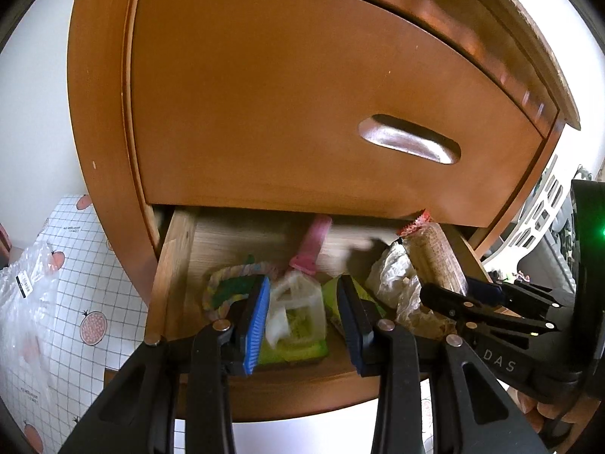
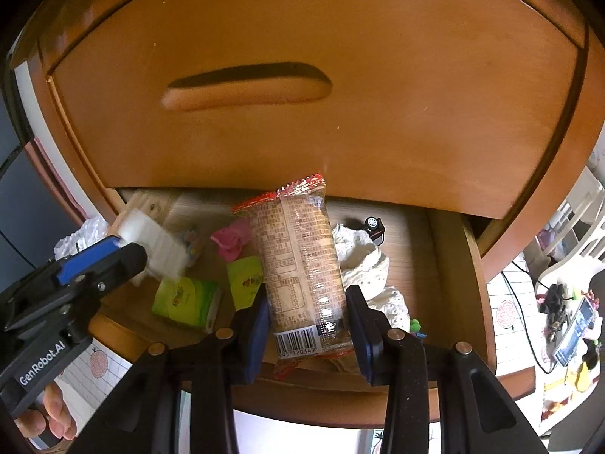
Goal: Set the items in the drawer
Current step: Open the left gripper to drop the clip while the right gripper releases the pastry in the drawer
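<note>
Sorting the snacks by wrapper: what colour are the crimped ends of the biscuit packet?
Red, on the biscuit packet; clearest in the right wrist view.

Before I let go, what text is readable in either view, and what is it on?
"DAS": arm of the right tongs, left wrist view.
"GenRobot.AI": body of the left tongs, right wrist view.
"995 120349": under the barcode on the biscuit pack, first digits hidden.
Biscuit pack's fine print: too small to read.
Green tissue packs: logos blurred.
Checked sheet: print too small.
</note>
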`<state>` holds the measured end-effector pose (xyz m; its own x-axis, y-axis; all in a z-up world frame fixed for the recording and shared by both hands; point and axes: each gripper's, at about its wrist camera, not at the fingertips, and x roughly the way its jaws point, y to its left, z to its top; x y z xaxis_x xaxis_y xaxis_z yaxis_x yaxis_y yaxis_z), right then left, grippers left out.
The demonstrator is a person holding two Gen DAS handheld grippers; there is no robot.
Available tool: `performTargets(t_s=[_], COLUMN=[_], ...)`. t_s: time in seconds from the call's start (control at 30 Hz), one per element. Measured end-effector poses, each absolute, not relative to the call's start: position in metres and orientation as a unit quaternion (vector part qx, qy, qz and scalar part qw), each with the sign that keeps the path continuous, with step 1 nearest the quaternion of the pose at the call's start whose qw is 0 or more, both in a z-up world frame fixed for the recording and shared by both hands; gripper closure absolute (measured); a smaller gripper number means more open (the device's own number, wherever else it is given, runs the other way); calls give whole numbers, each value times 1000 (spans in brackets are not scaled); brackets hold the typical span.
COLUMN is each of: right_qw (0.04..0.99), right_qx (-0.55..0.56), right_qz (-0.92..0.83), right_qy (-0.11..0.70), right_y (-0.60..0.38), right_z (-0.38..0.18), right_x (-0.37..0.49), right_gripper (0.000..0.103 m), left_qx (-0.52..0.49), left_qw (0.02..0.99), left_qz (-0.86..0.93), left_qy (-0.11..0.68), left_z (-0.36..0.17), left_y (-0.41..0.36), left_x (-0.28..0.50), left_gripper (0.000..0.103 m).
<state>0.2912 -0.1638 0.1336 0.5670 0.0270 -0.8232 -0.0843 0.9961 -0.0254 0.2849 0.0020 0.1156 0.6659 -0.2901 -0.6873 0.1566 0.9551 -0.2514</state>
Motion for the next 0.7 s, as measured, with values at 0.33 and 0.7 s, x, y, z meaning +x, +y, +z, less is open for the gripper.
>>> performTargets(t_s=[0.33,0.7], right_qw=[885,894], right_qx=[-29,-23], right_qz=[32,26], right_qy=[464,447], right_y=[-164,-173], right_z=[136,146], right_x=[294,283], right_gripper=[38,6], left_qx=[-95,-89], left_qw=[910,928], left_qz=[-112,-73], left_qy=[387,355], left_z=[119,130], left_y=[3,10], left_x=[283,269], left_gripper=[34,12])
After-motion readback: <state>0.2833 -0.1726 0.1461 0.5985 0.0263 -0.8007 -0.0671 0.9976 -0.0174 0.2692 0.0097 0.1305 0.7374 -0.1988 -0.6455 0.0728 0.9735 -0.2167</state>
